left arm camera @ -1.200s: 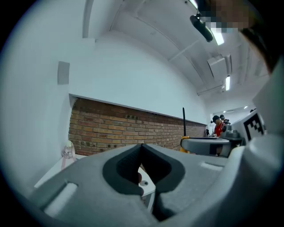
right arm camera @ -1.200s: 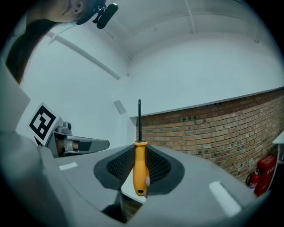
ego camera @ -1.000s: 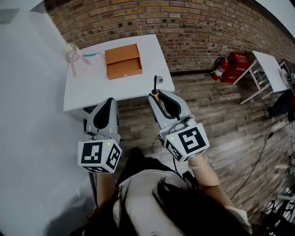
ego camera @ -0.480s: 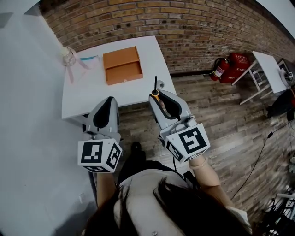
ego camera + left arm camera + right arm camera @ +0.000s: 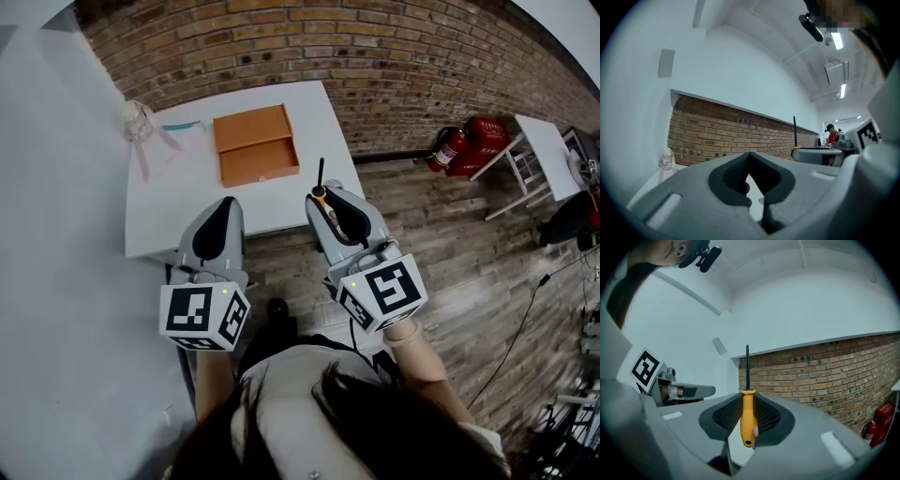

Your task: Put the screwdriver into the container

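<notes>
A screwdriver (image 5: 747,413) with a yellow handle and a thin black shaft stands upright between the jaws of my right gripper (image 5: 746,401), which is shut on the handle. In the head view the screwdriver (image 5: 319,184) pokes up from the right gripper (image 5: 322,202) at the near right edge of the white table (image 5: 178,202). The container, an open orange box (image 5: 254,144), lies on the table farther back and to the left. My left gripper (image 5: 222,208) hovers over the table's near edge, jaws shut and empty (image 5: 749,161).
A clear bottle with a pink ribbon (image 5: 136,122) stands at the table's far left corner, beside a light blue item (image 5: 184,125). A brick wall (image 5: 375,56) runs behind. Red fire extinguishers (image 5: 459,141) and another white table (image 5: 553,155) are at the right on wooden flooring.
The table and orange box have shifted slightly right and nearer in the head view. Both grippers keep their poses, the right one still holding the screwdriver.
</notes>
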The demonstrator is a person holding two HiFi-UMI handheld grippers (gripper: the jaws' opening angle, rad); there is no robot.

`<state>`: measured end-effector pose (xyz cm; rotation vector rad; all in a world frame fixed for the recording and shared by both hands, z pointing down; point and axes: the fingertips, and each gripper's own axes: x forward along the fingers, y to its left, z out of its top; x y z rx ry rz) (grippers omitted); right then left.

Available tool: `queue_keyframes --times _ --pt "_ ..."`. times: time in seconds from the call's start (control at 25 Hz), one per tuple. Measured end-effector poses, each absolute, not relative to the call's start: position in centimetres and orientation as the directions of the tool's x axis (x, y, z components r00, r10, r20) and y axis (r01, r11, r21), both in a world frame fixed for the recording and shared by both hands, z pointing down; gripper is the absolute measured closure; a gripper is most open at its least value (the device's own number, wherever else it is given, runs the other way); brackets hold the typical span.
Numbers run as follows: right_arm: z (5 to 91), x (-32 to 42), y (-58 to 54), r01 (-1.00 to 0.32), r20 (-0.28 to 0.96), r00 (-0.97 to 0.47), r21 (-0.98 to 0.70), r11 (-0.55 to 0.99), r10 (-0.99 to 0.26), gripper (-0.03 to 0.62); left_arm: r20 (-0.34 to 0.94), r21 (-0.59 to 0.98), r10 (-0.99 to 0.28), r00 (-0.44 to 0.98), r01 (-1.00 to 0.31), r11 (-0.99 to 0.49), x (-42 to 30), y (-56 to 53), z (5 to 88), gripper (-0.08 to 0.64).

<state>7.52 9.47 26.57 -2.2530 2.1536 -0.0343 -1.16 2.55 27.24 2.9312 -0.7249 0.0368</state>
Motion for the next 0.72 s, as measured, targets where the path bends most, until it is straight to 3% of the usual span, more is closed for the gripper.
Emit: queue_keyframes --times 0.72 --pt "28.1 6.9 1.0 -0.995 0.068 0.093 -0.035 -0.095 -0.993 0.514 0.079 0.153 -0.431 0.899 -0.439 -0.886 -2.1 -6.2 29.1 0.558"
